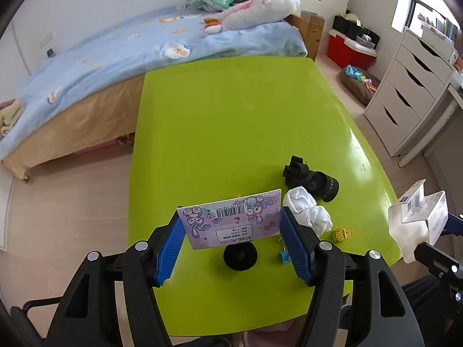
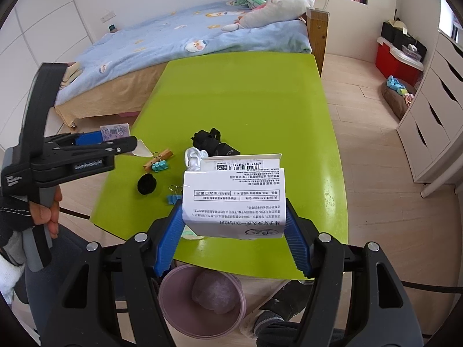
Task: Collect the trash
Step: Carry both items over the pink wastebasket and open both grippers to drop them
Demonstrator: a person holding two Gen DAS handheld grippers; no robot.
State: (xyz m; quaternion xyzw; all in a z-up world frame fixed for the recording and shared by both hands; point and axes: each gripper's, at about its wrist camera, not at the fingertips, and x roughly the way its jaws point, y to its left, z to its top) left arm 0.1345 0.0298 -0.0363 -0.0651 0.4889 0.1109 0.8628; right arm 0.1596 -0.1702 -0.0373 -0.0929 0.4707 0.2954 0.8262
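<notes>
Your right gripper (image 2: 234, 231) clamps the white printed box (image 2: 235, 199), held above the near table (image 2: 231, 92) edge; the pink bin (image 2: 202, 303) sits at 6 o'clock below it. Your left gripper (image 1: 231, 234) pinches the purple cartoon card (image 1: 231, 217) upright over the table. White sock (image 1: 306, 208) at 2 o'clock of the card, black sock (image 1: 312, 179) just beyond.

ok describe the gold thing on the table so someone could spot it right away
Start at the green table and go to its near right corner, where the clutter sits. Just right of the white sock bundle lies a gold clip. It is the only shiny metallic yellow piece; the nearby binder clip is blue.
</notes>
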